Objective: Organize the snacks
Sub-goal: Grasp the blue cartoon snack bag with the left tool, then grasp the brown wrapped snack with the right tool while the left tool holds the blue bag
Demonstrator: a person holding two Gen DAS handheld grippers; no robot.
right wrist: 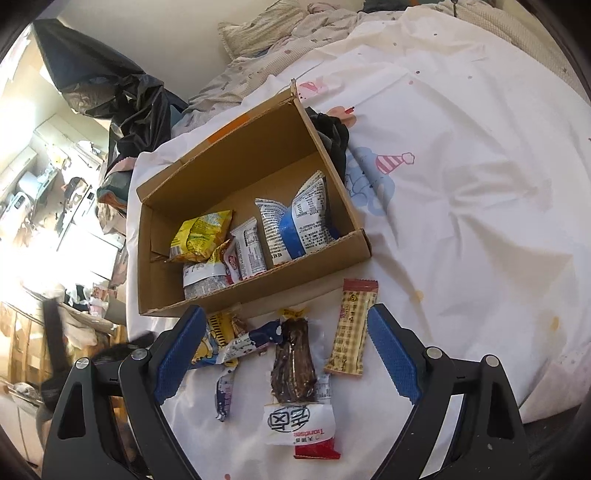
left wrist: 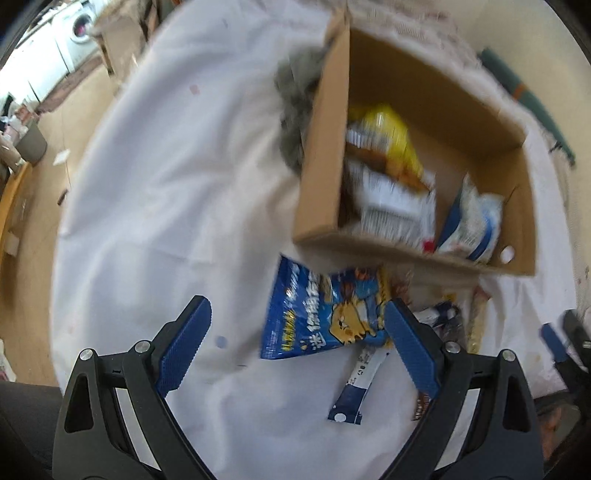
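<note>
An open cardboard box lies on a white bedsheet and holds several snack packs, among them a yellow bag and a blue-and-white bag. Loose snacks lie in front of it: a blue cartoon bag, a blue-white stick pack, a dark vacuum-packed snack and a tan checked bar. My left gripper is open above the sheet, with the blue bag between its fingers. My right gripper is open over the loose snacks.
A dark grey cloth lies against the box's side. A black plastic bag and rumpled bedding lie behind the box. The bed edge drops to a wooden floor on the left. The right gripper shows in the left wrist view.
</note>
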